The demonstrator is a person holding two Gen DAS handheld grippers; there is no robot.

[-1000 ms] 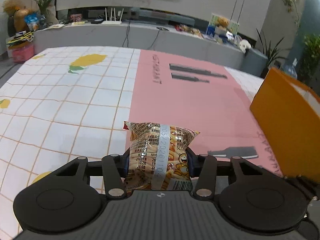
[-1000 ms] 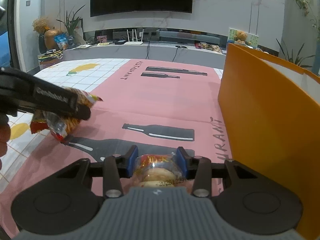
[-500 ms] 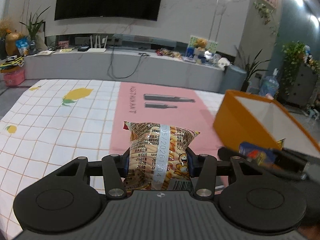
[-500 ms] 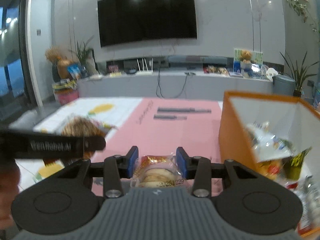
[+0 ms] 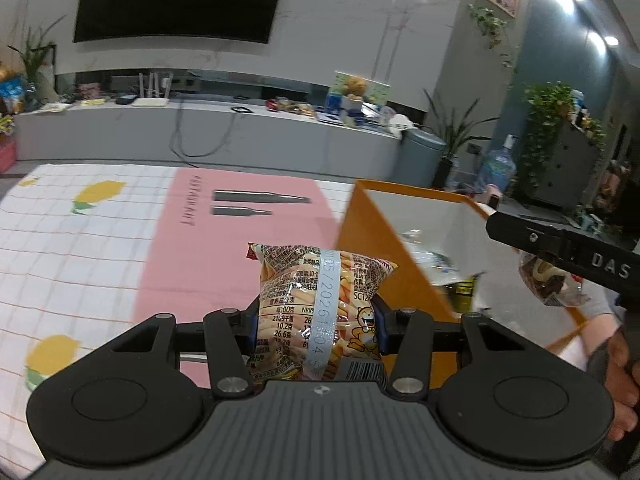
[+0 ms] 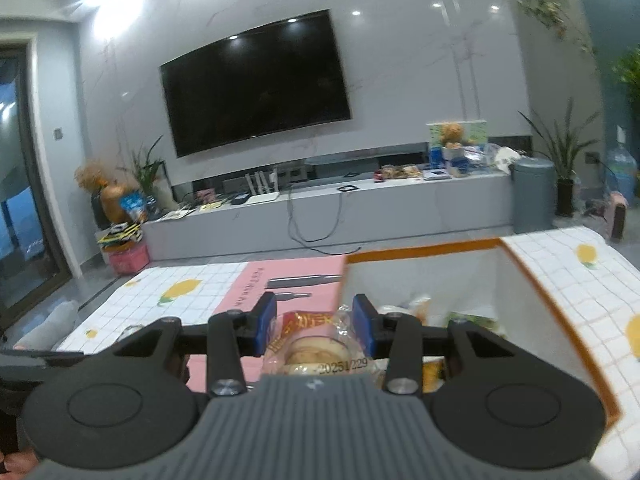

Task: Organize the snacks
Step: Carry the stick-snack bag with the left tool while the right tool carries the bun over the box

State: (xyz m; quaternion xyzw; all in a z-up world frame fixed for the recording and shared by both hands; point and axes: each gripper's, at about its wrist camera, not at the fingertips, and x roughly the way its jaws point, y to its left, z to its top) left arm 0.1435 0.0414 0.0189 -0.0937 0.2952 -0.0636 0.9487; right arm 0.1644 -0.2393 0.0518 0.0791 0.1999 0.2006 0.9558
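Note:
My left gripper (image 5: 316, 320) is shut on a printed bag of stick snacks (image 5: 320, 296), held up above the pink mat (image 5: 236, 248) just left of the orange box (image 5: 372, 248). The right gripper (image 6: 314, 322) is shut on a clear-wrapped pastry packet (image 6: 316, 344) with a red label, raised over the near left corner of the orange box (image 6: 560, 312). In the left wrist view the right gripper (image 5: 560, 248) shows from the side at the far right, above the box, with the pastry packet (image 5: 548, 284) hanging from it. Several wrapped snacks (image 6: 416, 306) lie inside the box.
A checked tablecloth (image 5: 80, 248) with lemon prints covers the table under the pink mat. A person's hand (image 5: 620, 376) holds the right gripper's handle at the right edge. Beyond the table are a grey TV bench (image 6: 360, 208), a wall television (image 6: 256, 80) and a grey bin (image 6: 534, 194).
Both grippers have risen with their packets and moved towards the orange box. The right one now hangs over the box's opening; the box's inside has come into view.

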